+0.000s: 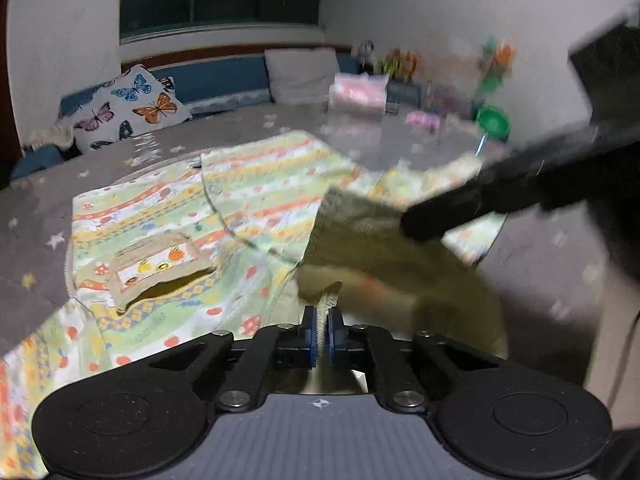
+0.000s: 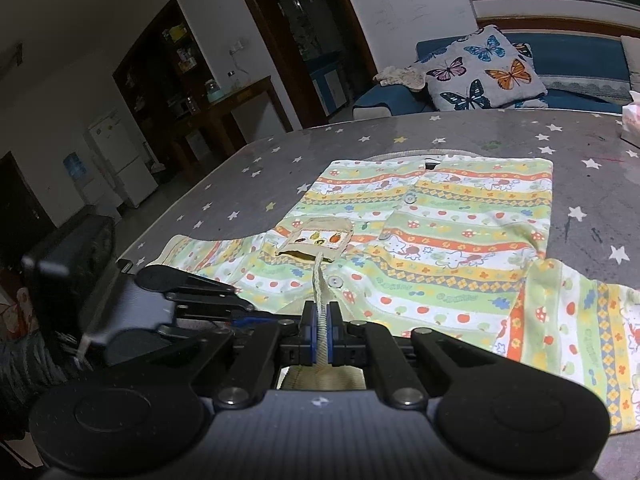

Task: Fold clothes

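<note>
left tongs [image 1: 322,322] clamped on shirt hem | right tongs [image 2: 322,320] clamped on same ribbed hem edge | patterned shirt [image 2: 440,216] spread buttons-up on star-print surface [image 2: 240,184], near edge lifted | butterfly pillow [image 2: 486,70] behind

The shirt [image 2: 448,240] is thin, soft printed cloth with plain beige ribbed trim [image 2: 318,284] at its hem and a coarser beige woven pocket [image 2: 316,242] — its buttons look like smooth plastic. It lies on a table [image 2: 256,184] under a slick, glossy star-printed cover that catches the light, while the butterfly pillow [image 2: 486,70] behind is matt woven fabric. Both grippers [image 1: 323,324] [image 2: 319,336] are matt black plastic with bright metal screws, blue rubbery pads and a finely ribbed grey body — the cabinet [image 2: 236,108] beyond looks like dark wood.
</note>
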`<state>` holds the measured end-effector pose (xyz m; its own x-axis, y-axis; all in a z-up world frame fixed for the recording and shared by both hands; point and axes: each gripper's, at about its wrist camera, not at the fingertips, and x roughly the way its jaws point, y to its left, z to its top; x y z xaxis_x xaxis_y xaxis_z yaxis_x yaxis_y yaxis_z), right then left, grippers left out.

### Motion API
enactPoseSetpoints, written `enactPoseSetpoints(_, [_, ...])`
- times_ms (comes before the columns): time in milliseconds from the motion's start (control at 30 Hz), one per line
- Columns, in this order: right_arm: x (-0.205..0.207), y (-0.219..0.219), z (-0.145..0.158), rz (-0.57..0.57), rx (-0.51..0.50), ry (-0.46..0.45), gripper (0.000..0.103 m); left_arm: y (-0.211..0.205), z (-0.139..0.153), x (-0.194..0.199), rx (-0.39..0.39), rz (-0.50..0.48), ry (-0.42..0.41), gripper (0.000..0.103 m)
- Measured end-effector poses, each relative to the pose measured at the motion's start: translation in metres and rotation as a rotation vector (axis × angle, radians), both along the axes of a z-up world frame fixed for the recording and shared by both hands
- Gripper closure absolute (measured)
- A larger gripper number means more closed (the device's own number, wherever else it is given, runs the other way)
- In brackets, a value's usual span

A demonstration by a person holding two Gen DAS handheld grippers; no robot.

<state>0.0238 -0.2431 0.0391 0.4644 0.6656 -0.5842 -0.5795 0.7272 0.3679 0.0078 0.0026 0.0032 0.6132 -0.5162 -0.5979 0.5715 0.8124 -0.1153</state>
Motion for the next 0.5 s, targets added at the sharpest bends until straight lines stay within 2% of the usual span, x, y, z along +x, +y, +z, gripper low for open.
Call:
enactPoseSetpoints(100, [0.0, -0.004, 0.001, -0.009, 0.004, 0.0, 0.099, 0.001, 0.008, -0.008, -0.058, -0.032, -0.013, 0.098])
enactPoseSetpoints(300, [-0.003, 0.0, -0.001, 0.007, -0.006, 0.003, 0.099, -0.01, -0.011, -0.004, -0.021, -0.036, 0.041, 0.097])
enactPoseSetpoints(500, [-0.004, 0.011, -0.003, 0.051, -0.035, -0.003, 0.099, -0.009, -0.011, -0.014, -0.003, -0.07, 0.023, 0.092])
